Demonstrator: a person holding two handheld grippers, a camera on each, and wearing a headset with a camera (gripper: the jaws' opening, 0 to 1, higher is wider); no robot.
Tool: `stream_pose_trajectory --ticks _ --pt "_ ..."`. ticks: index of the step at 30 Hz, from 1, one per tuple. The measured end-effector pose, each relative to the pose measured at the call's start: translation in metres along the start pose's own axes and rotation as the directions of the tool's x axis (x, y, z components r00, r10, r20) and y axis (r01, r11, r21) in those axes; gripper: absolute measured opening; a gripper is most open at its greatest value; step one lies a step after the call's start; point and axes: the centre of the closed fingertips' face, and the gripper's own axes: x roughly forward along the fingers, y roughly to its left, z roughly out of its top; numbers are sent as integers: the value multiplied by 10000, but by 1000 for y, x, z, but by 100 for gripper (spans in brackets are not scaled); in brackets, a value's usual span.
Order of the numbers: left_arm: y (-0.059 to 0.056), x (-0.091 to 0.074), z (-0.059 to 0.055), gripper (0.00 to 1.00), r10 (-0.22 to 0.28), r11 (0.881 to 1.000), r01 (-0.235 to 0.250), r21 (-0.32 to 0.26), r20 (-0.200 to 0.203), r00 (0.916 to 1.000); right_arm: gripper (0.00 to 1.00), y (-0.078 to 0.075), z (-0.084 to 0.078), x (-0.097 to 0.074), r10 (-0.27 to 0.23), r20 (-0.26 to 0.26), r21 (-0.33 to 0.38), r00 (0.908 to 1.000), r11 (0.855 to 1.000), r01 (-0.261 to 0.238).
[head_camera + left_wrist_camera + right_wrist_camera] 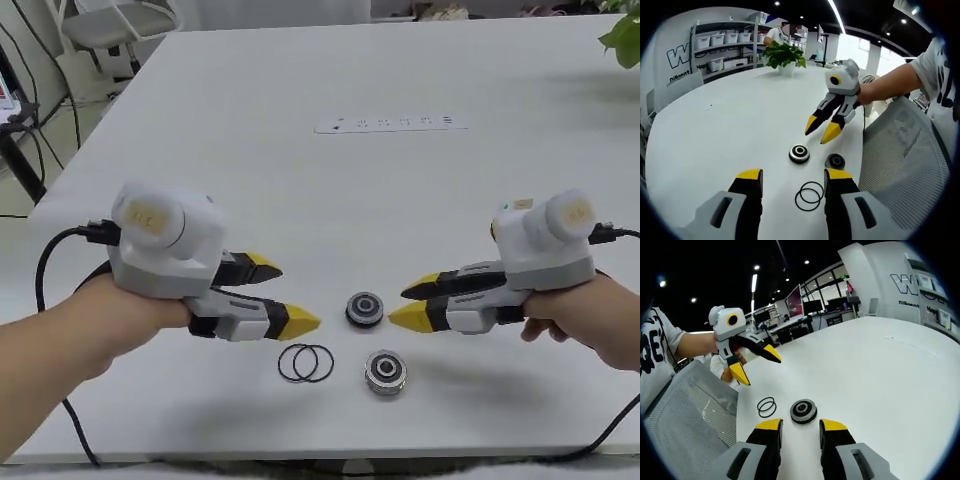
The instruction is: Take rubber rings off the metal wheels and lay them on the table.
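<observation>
Left gripper [295,295] and right gripper [398,306] hang, jaws apart and empty, near two overlapping rubber rings [305,362].

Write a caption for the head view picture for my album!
Left gripper and right gripper hang open near two metal wheels and two rubber rings lying on the white table.

An open-plan office or lab: grey metal shelving with white plastic bins [722,45] at upper left, dark computer monitors [794,301] on desks at upper centre, long white ceiling strip lights [837,17].
</observation>
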Motion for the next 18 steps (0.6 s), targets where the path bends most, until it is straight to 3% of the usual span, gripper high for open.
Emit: stream_pose_trajectory --ticks 18 --pt "-3 27 -2 44 -508 9985 514 169 -342 9981 27 -5 -5 3 -62 -66 61 10000 10000 62"
